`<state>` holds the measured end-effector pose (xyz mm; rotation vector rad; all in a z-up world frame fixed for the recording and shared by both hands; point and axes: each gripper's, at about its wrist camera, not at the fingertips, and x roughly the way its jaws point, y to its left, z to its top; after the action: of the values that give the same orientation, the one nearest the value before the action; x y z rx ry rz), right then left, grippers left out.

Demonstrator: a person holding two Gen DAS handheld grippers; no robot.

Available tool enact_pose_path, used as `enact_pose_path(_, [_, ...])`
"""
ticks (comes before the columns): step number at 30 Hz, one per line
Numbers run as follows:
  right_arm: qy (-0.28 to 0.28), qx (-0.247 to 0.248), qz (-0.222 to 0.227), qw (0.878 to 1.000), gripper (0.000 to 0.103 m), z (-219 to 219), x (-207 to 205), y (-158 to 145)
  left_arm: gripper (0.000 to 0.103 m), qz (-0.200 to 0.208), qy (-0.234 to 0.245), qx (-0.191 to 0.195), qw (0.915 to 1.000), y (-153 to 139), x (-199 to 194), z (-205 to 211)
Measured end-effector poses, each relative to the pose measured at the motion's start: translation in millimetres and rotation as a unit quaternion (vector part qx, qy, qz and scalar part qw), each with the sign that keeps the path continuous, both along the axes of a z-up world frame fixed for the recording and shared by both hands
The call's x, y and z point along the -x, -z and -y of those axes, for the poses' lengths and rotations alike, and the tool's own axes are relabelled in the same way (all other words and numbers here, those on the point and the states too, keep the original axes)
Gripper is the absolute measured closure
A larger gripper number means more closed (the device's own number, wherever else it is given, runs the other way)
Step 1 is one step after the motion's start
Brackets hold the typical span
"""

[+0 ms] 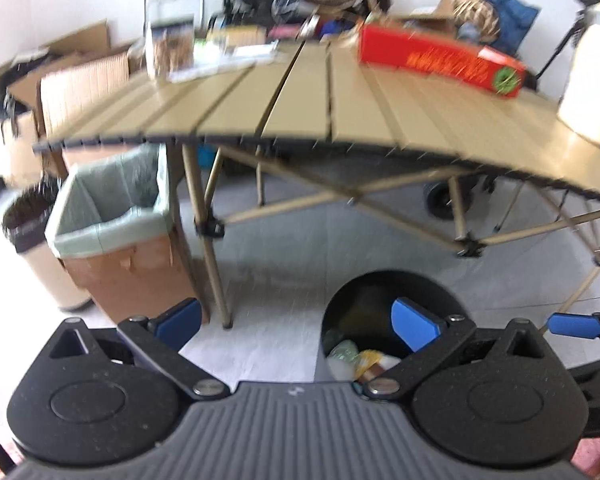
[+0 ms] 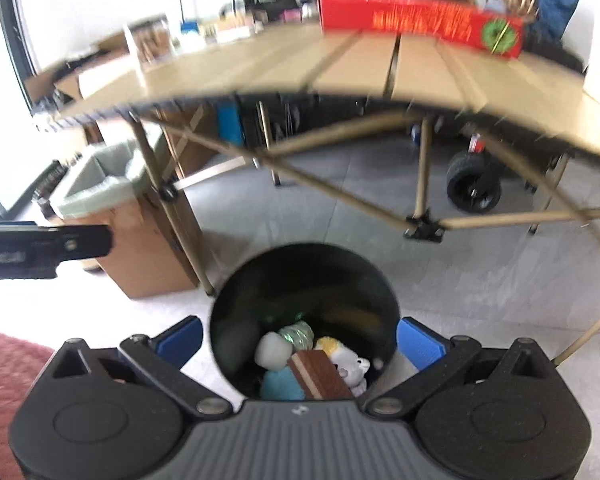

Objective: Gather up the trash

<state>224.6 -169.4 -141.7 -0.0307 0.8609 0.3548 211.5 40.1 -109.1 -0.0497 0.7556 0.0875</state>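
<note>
Right wrist view: the right gripper (image 2: 300,340) stands with its jaws spread wide, blue pads (image 2: 418,344) on either side of the frame bottom, nothing between them. Directly between and below the fingers sits a round black bin (image 2: 236,300) on the grey floor, and in its bottom lies the trash (image 2: 312,364): a white lump, a green crinkled piece, a brown-and-cream block, something blue and a yellow-white bit. At left centre a black part of the left gripper pokes into frame.

Left wrist view: the left gripper (image 1: 298,322) is likewise wide apart and empty; the black bin (image 1: 380,284) shows at lower centre-right, partly behind the right finger. Left of it stands a cardboard box lined with a pale green bag (image 1: 112,216), beside a tan round can (image 1: 40,256). Above spans a tan slatted folding table (image 1: 300,108) bearing a red box (image 1: 440,60) at upper right.
</note>
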Motion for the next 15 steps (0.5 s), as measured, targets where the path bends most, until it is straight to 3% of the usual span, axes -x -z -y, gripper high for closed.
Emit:
enact_pose_path(8, [0.022,-0.018,0.09,0.996,0.0,30.8,103.5,-81.4,0.0,0.076,0.037,-0.007,0.9964,-56.2,85.3,21.7])
enact_pose_path(15, [0.04,-0.035,0.084,0.995,0.0,47.9,166.0,-102.6,0.0,0.073,0.039,-0.01,0.9965,-67.5,139.9,26.8])
